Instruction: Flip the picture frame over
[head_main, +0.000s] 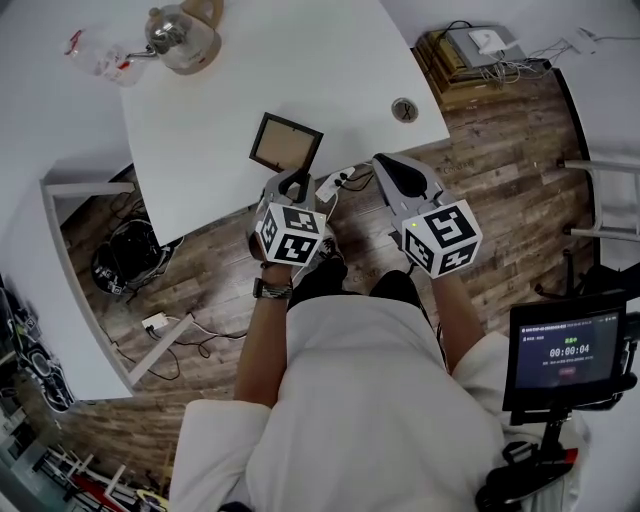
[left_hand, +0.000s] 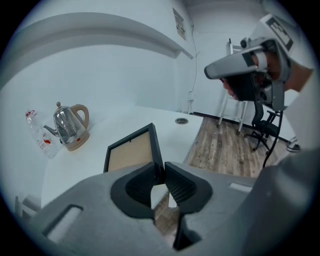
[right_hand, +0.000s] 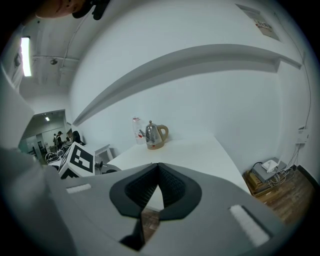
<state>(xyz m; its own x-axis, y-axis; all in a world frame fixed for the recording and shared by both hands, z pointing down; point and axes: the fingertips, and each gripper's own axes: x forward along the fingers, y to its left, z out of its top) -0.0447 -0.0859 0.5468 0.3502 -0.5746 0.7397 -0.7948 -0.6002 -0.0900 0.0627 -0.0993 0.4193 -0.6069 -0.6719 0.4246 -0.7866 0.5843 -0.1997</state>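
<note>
Here, seen from above, a person in a white top stands at the near edge of a white curved-edge table (head_main: 300, 60) with a hand-held gripper in each hand. The left gripper (head_main: 296, 182) (left_hand: 164, 167) is clamped on the lower corner of a small black-rimmed picture frame with a brown board back (head_main: 285, 143) (left_hand: 131, 154). Its two dark ribbed pads press either side of the thin black edge. The frame sits at the table's near edge, at 12 o'clock from that gripper. It is tilted, brown side towards the person, with its far end angled up in the left gripper view.

The right gripper (head_main: 383, 162) (right_hand: 158, 167) is at 3 o'clock from the left one, level with the table edge. Its pads meet at the tips with nothing between them.

At 10 o'clock from the frame, on the far side of the table, stands a shiny steel kettle with a beige handle and base (head_main: 178, 35). A clear plastic bottle with a red label (head_main: 100, 55) is just beside it at 9 o'clock; the label's print is too small to read. A round metal cable grommet (head_main: 405, 110) is set in the tabletop at 2 o'clock from the frame.

At 5 o'clock in the head view, a small dark screen on a stand (head_main: 567, 350) shows a timer reading "00:00:04". Each gripper carries a cube with black-and-white square markers and no words.
</note>
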